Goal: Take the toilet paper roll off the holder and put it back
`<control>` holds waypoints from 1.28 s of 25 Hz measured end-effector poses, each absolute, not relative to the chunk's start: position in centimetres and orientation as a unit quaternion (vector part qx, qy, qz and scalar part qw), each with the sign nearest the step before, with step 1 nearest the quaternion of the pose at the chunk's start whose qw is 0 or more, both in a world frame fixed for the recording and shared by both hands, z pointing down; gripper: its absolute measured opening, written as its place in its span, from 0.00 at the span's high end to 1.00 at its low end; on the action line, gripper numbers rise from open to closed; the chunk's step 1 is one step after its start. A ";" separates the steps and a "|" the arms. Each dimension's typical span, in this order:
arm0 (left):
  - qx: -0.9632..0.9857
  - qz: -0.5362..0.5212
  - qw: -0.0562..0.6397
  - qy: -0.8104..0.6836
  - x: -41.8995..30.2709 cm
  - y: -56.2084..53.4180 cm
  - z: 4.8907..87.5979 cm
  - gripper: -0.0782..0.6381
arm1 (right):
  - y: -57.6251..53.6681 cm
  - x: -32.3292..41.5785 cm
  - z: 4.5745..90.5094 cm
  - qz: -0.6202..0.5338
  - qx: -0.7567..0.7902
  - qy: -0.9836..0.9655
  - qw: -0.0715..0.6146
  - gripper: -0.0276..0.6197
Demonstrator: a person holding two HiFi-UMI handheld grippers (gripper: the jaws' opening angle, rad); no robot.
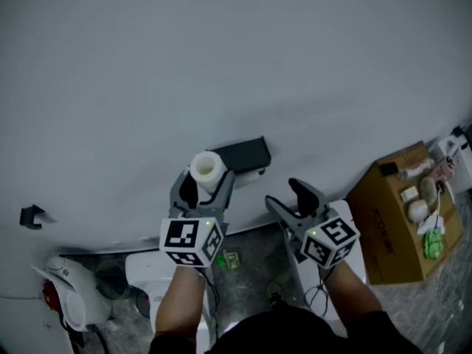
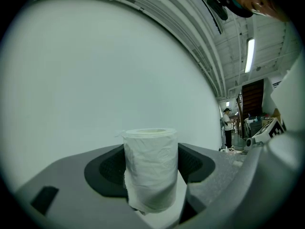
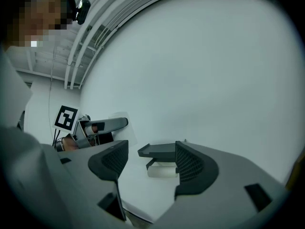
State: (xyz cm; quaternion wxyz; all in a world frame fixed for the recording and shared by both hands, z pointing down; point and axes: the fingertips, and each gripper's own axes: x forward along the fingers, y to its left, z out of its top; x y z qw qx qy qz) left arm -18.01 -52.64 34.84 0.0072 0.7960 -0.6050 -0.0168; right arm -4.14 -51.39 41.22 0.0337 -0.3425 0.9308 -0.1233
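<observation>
The white toilet paper roll [image 1: 206,168] stands upright between the jaws of my left gripper [image 1: 206,181], which is shut on it just left of the holder. In the left gripper view the roll [image 2: 150,168] fills the gap between the dark pads, held off the wall. The dark holder [image 1: 240,153] juts from the pale wall, with a white bar [image 1: 251,176] under it. My right gripper [image 1: 285,195] hangs open and empty below and right of the holder. The right gripper view looks at the holder [image 3: 159,150] between its spread jaws, some way short of it.
A cardboard box [image 1: 389,223] with small items on top sits at the right by the wall. A white appliance [image 1: 72,295] and a white toilet tank [image 1: 144,271] stand low left. A black hook [image 1: 31,216] is on the wall. A person [image 2: 228,128] stands far off.
</observation>
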 end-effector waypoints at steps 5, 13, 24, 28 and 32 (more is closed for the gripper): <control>0.790 -0.010 0.000 -0.612 -17.1 -55.3 34.6 0.46 | -53.5 -3.6 40.9 -0.122 -0.334 0.934 0.037 0.50; 0.778 0.009 -0.016 -0.628 -16.1 -58.7 35.4 0.46 | -56.1 -3.0 40.7 -0.118 -0.323 0.938 0.036 0.50; 0.761 0.025 -0.008 -0.648 -16.7 -61.8 37.7 0.46 | -58.1 -2.7 41.4 -0.119 -0.315 0.941 0.030 0.50; 0.754 0.032 -0.007 -0.656 -17.1 -62.7 38.4 0.46 | -58.6 -2.7 41.7 -0.122 -0.315 0.941 0.026 0.50; 0.750 0.038 0.003 -0.660 -17.4 -63.1 39.5 0.46 | -58.8 -3.0 41.9 -0.122 -0.314 0.941 0.026 0.50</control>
